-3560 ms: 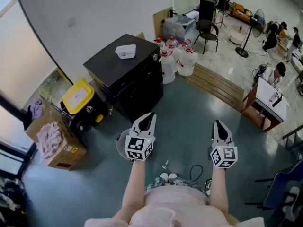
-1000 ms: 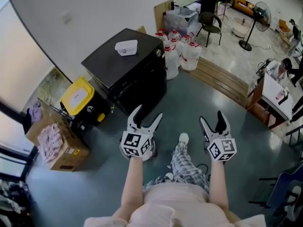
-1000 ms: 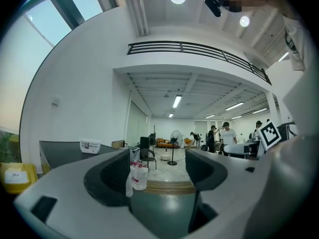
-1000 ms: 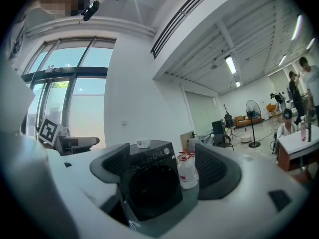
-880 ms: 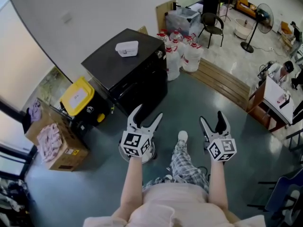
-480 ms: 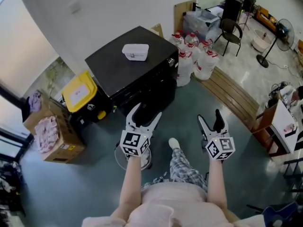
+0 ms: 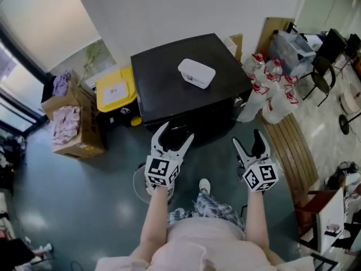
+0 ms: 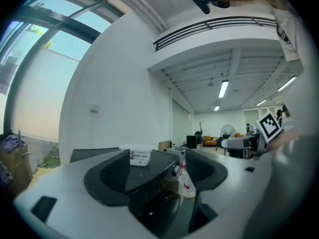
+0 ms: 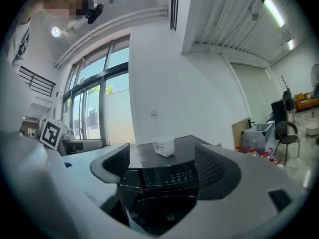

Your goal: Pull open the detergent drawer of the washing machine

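Observation:
The black washing machine [image 7: 186, 81] stands against the wall with a white box [image 7: 196, 73] on its lid. Its front control strip [image 9: 169, 176] shows small lights in the right gripper view; I cannot make out the drawer itself. My left gripper [image 7: 176, 133] is open just before the machine's front left, nothing between its fingers. My right gripper [image 7: 248, 140] is open in front of the machine's right part, also holding nothing. The left gripper view looks across the machine's corner [image 8: 149, 183] at the white box [image 8: 140, 157].
A yellow-lidded bin [image 7: 115, 89] and a cardboard box of cloth [image 7: 70, 126] sit left of the machine. Several water jugs [image 7: 271, 97] and a wooden board [image 7: 293, 151] lie to its right. The person's white shoe [image 7: 204, 185] is on the floor between the grippers.
The person has stepped closer, so the machine now lies right in front of both grippers. Both grippers went from nearly closed to open early on and have stayed open.

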